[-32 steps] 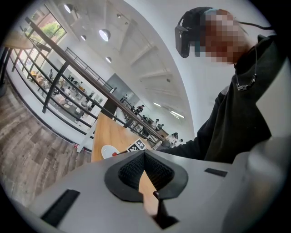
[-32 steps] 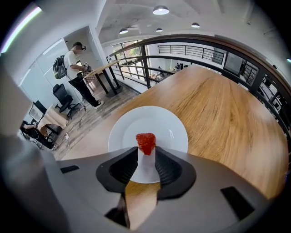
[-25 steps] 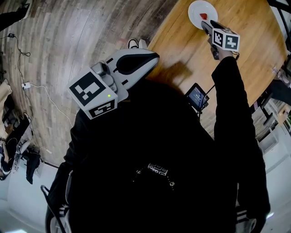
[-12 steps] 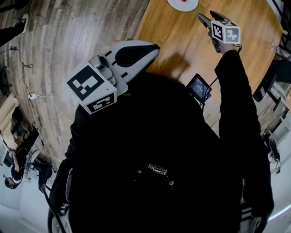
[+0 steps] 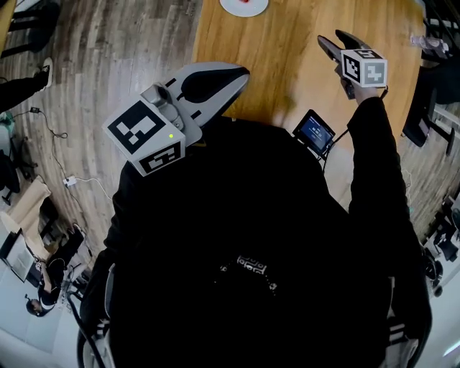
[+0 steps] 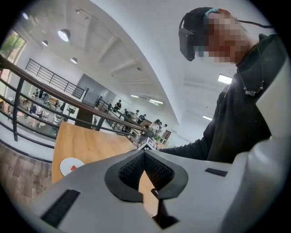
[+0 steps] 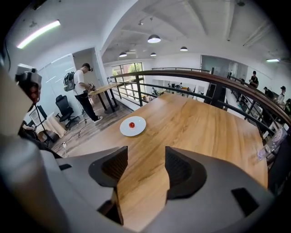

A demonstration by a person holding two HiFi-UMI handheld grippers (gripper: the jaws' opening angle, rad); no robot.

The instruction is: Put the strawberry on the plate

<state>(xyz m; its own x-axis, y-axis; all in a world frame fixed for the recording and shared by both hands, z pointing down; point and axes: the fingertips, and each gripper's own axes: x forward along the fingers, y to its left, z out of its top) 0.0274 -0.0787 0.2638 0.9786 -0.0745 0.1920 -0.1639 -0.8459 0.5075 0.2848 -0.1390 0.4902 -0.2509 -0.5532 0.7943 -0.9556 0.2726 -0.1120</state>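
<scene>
The red strawberry (image 7: 132, 124) lies on the small white plate (image 7: 136, 129) near the wooden table's far left edge. The head view catches the plate (image 5: 253, 10) at its top edge. My right gripper (image 7: 145, 168) hangs high above the table, well back from the plate; its jaws have just been opening and stand open with nothing between them. In the head view the right gripper (image 5: 329, 44) points toward the plate. My left gripper (image 5: 241, 72) is held by my chest at the table's near edge, pads pressed together and holding nothing. The left gripper view shows the plate (image 6: 68, 163) far off.
A small lit screen (image 5: 314, 133) hangs at my chest over the table's near edge. A clear plastic bottle (image 7: 273, 142) stands at the table's right side. A railing (image 7: 218, 82) runs behind the table. A person with a backpack (image 7: 81, 88) stands on the floor at left.
My right gripper has drawn back from the plate and risen, leaving the strawberry on the plate. The plate has slid to the head view's top edge. The left gripper has risen slightly.
</scene>
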